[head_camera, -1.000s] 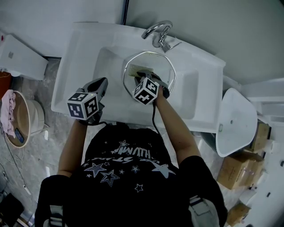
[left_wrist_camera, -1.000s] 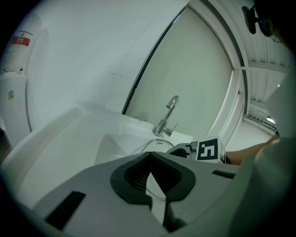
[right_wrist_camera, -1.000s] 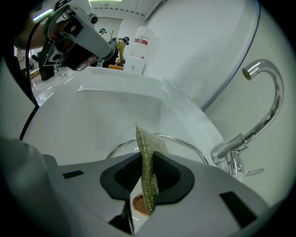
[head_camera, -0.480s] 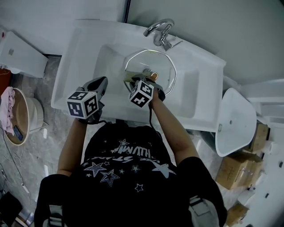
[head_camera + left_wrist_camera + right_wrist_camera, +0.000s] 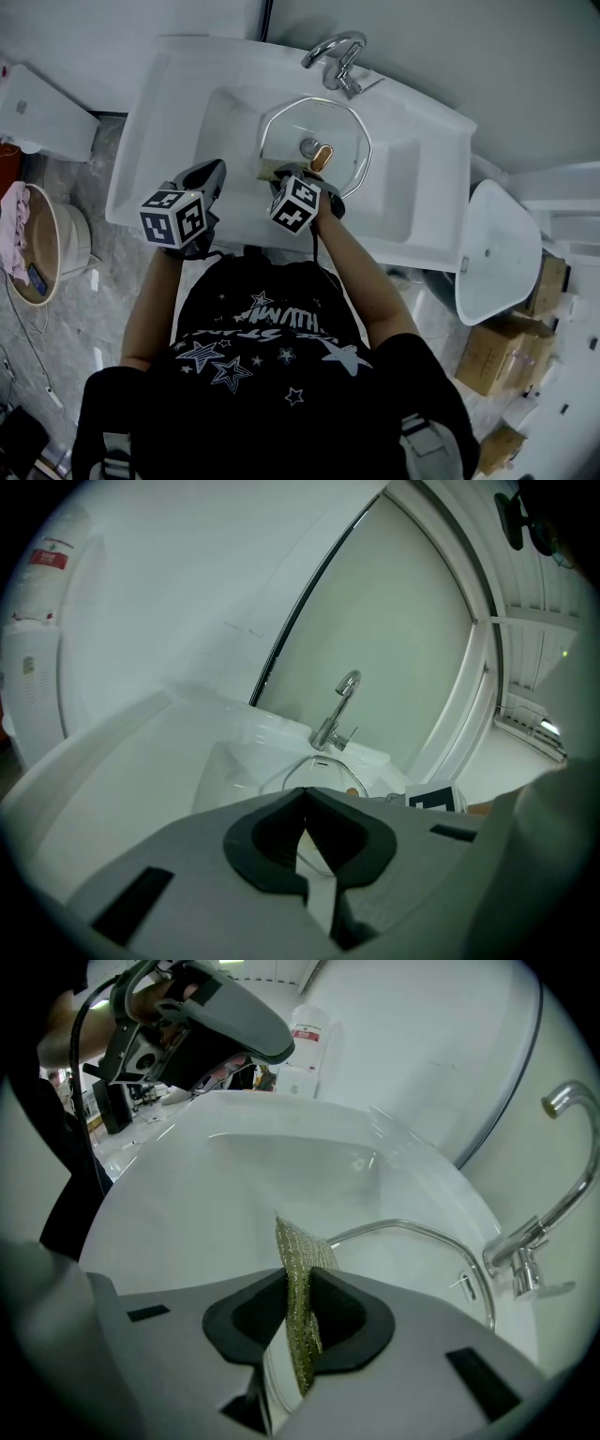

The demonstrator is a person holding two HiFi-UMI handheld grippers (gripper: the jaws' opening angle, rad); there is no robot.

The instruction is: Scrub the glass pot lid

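Scrub step looks in hand: the round clear glass pot lid w/ metal rim [image 5: 291, 131] lies flat in the white ceramic sink [image 5: 169, 103]. The right gripper [image 5: 300, 1277] is clamped on a green-yellow woven scrub pad [image 5: 295, 1241] at the lid's near-left edge; contact unclear. The left gripper [image 5: 302, 794] is closed on nothing, off to the side over the sink's front rim. Next, prob.: press pad down, sweep across glass, round the brown knob [image 5: 322, 157]. Lid is unheld, so it may slide.

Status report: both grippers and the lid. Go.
Left gripper shut, empty, over sink front edge. Right gripper shut on scrub pad, at glass lid near rim. Lid flat in basin, nothing blocking.
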